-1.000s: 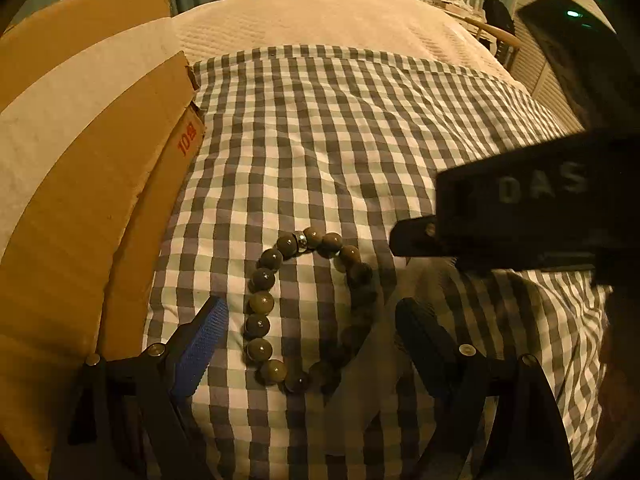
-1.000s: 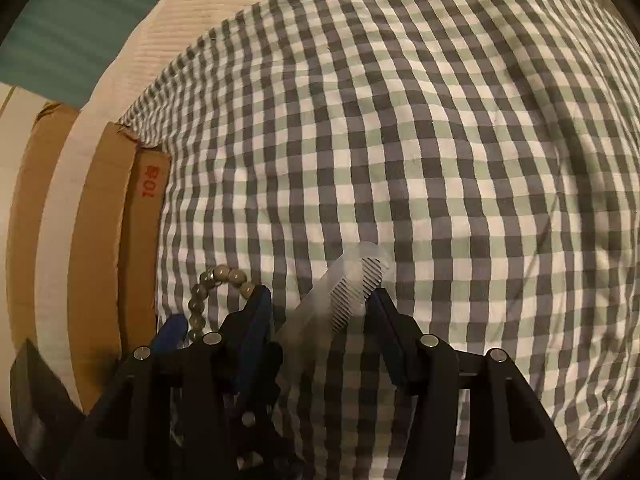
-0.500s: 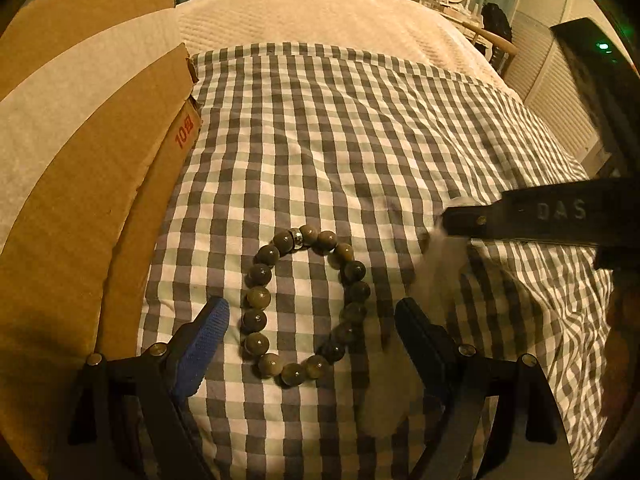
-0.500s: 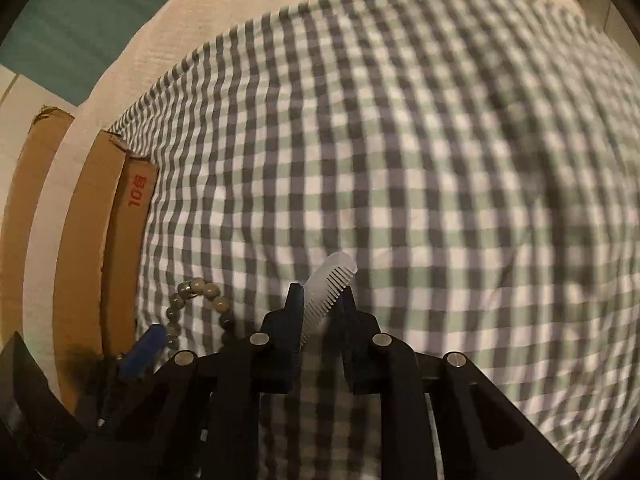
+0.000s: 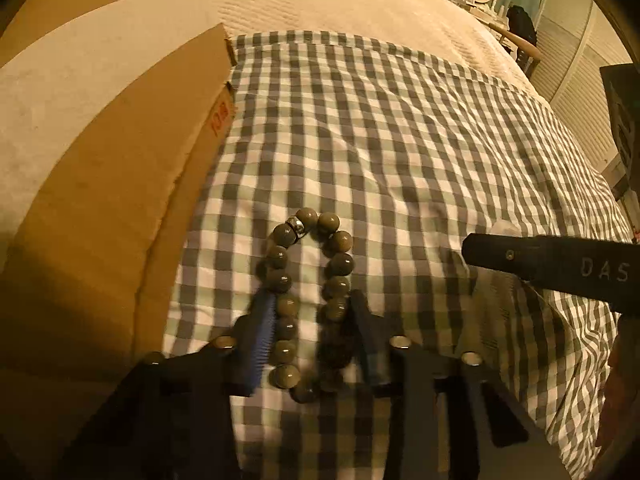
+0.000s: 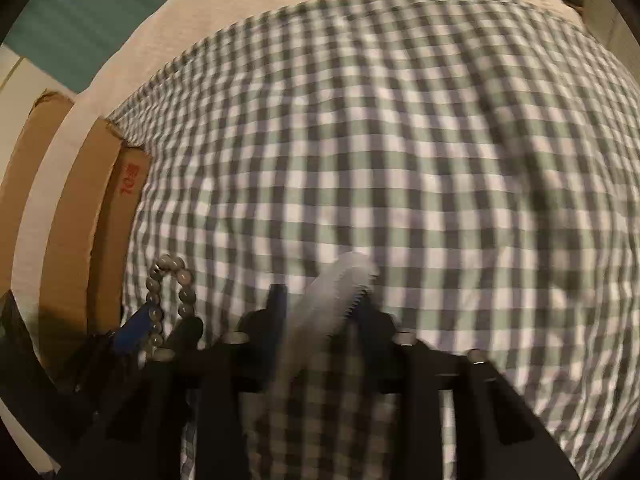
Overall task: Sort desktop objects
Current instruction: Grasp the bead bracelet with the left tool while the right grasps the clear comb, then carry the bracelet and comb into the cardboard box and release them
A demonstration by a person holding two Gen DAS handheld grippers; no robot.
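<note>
Two tools: both clamped on their catch now!
Left tool (image 5: 310, 320): fingers pinched in on the string of round olive-brown bracelet beads (image 5: 308, 276), squeezed from a ring into a narrow loop on the green-and-white checked bedcover (image 5: 400, 140).
Right tool (image 6: 320, 312): closed on the translucent white plastic comb (image 6: 340, 284), raised and tilted, teeth blurred.
Hidden: bracelet's near beads shadowed behind the fingers; comb handle lost between them.
Beside: brown cardboard box (image 5: 100, 200), left of the bracelet.
</note>
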